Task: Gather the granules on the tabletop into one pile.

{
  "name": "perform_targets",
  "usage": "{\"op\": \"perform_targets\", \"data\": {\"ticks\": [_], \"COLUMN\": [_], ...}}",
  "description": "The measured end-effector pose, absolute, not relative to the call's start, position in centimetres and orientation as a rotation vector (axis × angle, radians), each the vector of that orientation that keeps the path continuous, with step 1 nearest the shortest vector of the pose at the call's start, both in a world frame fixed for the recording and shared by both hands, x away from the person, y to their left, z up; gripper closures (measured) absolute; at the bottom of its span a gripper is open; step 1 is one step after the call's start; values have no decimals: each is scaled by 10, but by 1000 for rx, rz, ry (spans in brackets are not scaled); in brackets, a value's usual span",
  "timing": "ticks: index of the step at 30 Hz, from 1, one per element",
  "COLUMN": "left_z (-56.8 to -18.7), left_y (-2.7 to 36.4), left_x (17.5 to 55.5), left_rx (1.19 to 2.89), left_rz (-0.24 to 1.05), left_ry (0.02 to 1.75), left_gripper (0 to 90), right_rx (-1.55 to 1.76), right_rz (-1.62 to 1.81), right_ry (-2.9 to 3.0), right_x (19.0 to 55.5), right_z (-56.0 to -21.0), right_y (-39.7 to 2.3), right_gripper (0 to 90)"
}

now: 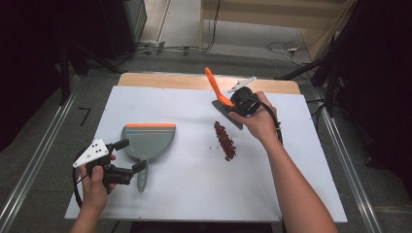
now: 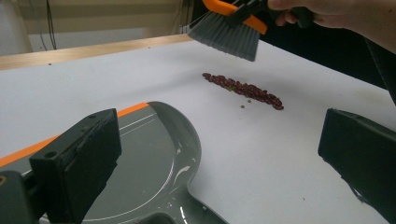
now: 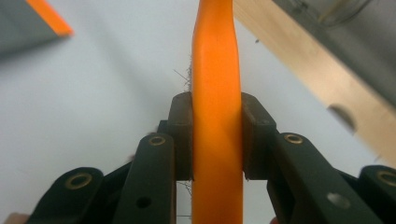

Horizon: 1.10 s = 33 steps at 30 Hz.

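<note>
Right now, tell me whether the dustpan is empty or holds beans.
Empty: the grey dustpan shows a bare scoop in the left gripper view, and the red beans lie in a line on the white table.

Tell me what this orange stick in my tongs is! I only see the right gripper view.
Observer: It's the handle of a brush. Grey bristles hang from its other end, lifted off the table.
Operator: What will it sweep?
Observer: A line of small dark red beans lies on the white table near the brush.
Operator: Is the other gripper holding the dustpan?
Observer: No. The left tongs stand open at the handle of the grey dustpan, which lies flat to the left of the beans.
</note>
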<state>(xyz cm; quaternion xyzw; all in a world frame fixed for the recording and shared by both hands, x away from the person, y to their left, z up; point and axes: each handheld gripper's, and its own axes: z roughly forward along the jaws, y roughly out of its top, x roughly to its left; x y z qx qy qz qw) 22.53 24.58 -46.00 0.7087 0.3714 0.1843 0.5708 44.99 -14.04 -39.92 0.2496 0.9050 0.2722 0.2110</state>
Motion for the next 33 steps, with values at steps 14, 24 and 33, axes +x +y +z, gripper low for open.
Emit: {"op": "perform_targets", "data": {"ticks": [14, 24, 33], "left_z": [-462, -461, -461], "left_y": [247, 245, 246], "left_x": [226, 225, 226], "left_rx": [1660, 1664, 1661], "left_rz": [428, 431, 430], "left_ry": [879, 872, 873], "left_gripper": [0, 0, 0], "right_rx": [314, 244, 221], "right_rz": [551, 546, 545], "right_ry": [2580, 2636, 2667], "right_x": [463, 443, 426], "right_z": [-441, -444, -443], "right_y": [-111, -112, -115], "right_gripper": [690, 689, 687]}}
